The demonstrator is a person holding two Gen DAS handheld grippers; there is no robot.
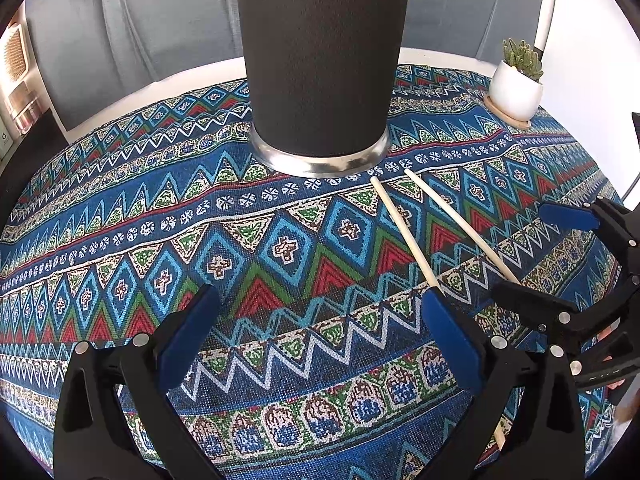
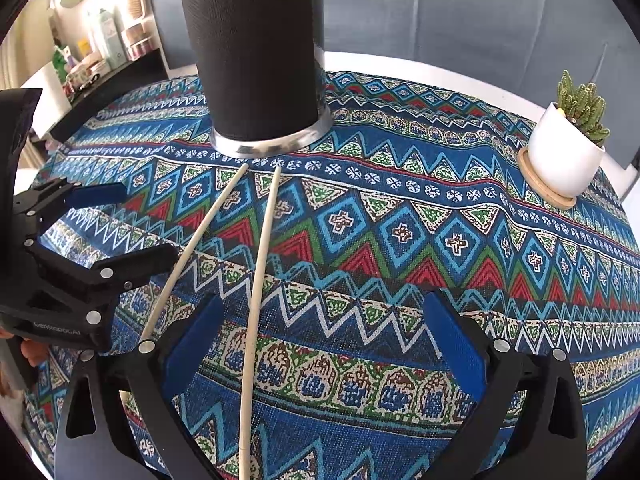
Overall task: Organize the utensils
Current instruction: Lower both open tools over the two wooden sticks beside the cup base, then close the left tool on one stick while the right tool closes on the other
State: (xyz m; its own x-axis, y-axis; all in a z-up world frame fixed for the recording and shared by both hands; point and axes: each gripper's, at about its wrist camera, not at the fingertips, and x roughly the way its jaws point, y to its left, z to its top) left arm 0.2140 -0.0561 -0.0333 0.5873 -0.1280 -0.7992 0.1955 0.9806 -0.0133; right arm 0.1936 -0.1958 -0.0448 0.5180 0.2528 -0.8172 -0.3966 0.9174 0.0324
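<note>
A tall black tumbler (image 1: pixel 320 64) with a steel base stands on the patterned cloth; it also shows in the right wrist view (image 2: pixel 256 52). Two pale wooden chopsticks (image 1: pixel 404 232) lie on the cloth, tips near the tumbler's base; they also show in the right wrist view (image 2: pixel 260 264). My left gripper (image 1: pixel 320 304) is open and empty, just left of the chopsticks. My right gripper (image 2: pixel 324 312) is open, and one chopstick runs between its fingers on the cloth. The right gripper shows in the left view (image 1: pixel 536 248); the left gripper shows in the right view (image 2: pixel 148 220).
A small cactus in a white pot (image 2: pixel 568 160) on a wooden coaster stands at the far right of the table; it also shows in the left wrist view (image 1: pixel 516 88). A grey sofa (image 2: pixel 460 8) is behind the table. A shelf with bottles (image 2: pixel 104 40) is at the left.
</note>
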